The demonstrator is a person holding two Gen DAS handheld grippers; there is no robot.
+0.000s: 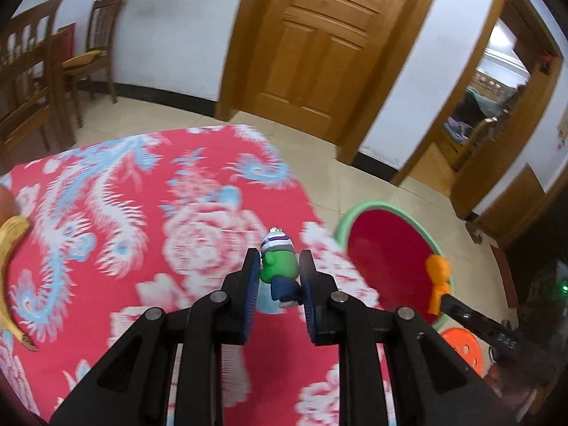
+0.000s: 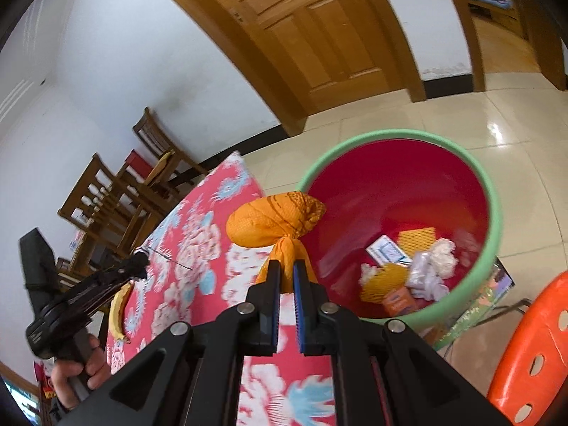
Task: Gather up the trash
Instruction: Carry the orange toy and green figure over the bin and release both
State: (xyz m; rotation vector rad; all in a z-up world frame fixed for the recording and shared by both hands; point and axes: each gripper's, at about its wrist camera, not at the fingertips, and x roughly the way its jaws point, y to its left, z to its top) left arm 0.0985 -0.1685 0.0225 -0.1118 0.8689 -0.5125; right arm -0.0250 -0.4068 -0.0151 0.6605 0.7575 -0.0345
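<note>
My left gripper [image 1: 278, 277] is shut on a small green toy figure [image 1: 278, 266] with a striped hat, above the red floral tablecloth [image 1: 142, 213]. My right gripper [image 2: 287, 277] is shut on an orange net bag [image 2: 275, 223] by its knotted neck, held over the table edge beside the green-rimmed red trash bin [image 2: 495, 248]. The bin holds several pieces of trash [image 2: 408, 269]: paper, wrappers, orange netting. In the left wrist view the right gripper and its orange bag [image 1: 438, 277] hang over the bin [image 1: 358, 209]. A banana peel [image 2: 119, 310] lies on the table, also showing in the left wrist view [image 1: 9, 245].
An orange plastic stool [image 2: 532, 348] stands right of the bin. Wooden chairs [image 1: 32, 81] stand behind the table. A wooden door [image 1: 319, 42] and an open doorway [image 1: 497, 88] are at the back. The floor is tiled.
</note>
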